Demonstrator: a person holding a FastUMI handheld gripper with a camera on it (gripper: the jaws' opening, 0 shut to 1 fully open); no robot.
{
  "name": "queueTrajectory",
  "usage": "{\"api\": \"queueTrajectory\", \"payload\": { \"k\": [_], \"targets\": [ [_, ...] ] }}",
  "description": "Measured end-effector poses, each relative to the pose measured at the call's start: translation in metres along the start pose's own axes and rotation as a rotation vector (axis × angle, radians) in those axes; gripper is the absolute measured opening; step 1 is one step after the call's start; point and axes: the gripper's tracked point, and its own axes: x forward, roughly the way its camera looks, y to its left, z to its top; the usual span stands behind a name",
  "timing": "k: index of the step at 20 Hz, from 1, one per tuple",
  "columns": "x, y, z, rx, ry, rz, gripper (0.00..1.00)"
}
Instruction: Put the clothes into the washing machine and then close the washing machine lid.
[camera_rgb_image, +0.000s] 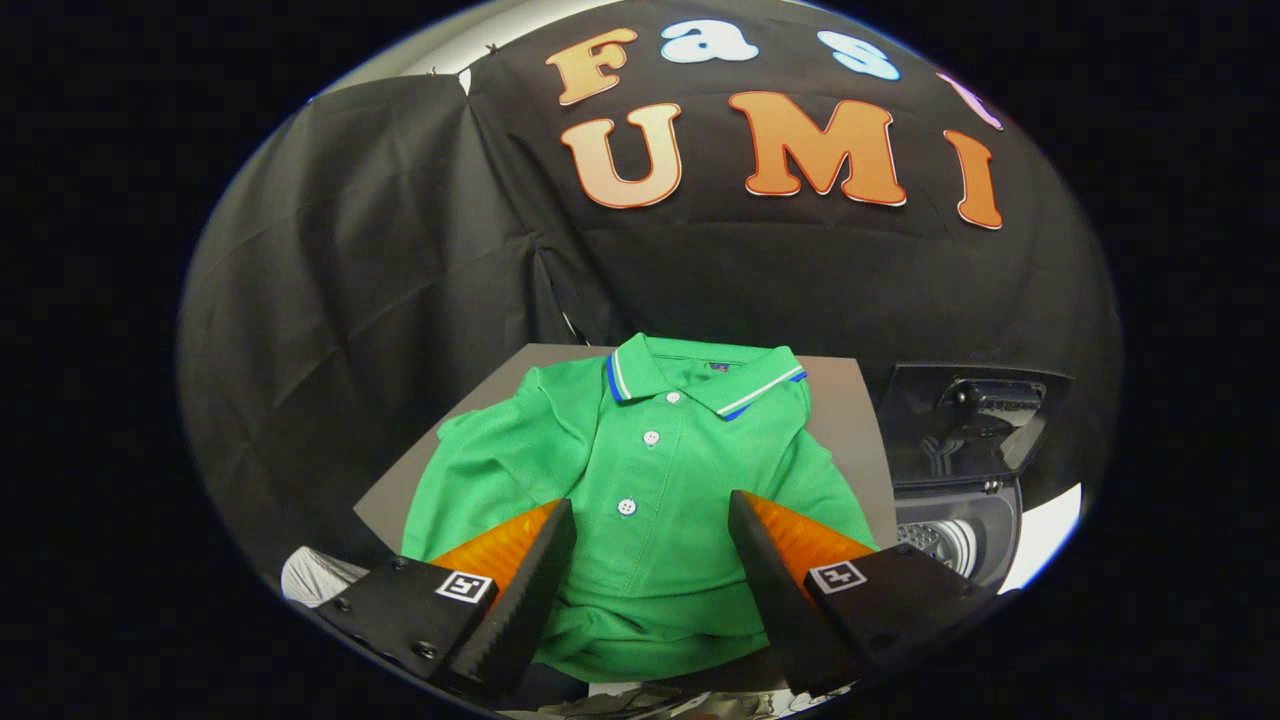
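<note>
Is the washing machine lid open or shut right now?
Open. The lid stands raised behind the drum opening, beside the green polo shirt. The gripper is open above the shirt.

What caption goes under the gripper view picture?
Open gripper above a green polo shirt on a table, washing machine lid up.

My spread fingers (530, 590) look ridged; the polo shirt (640, 500) is matt knit cloth, the washing machine (955, 480) glossy plastic.
</note>
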Motion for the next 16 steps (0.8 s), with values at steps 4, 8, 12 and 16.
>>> {"api": "queueTrajectory", "payload": {
  "k": [4,8,12,16],
  "targets": [
    [0.0080,0.0004,-0.0020,-0.028,0.009,-0.016,0.99],
    [0.0095,-0.0014,-0.0051,-0.070,0.009,-0.023,0.99],
    [0.0103,-0.0019,-0.0074,-0.083,0.006,-0.010,1.00],
    [0.0106,-0.0001,-0.0098,-0.104,0.006,0.030,0.83]
  ]
}}
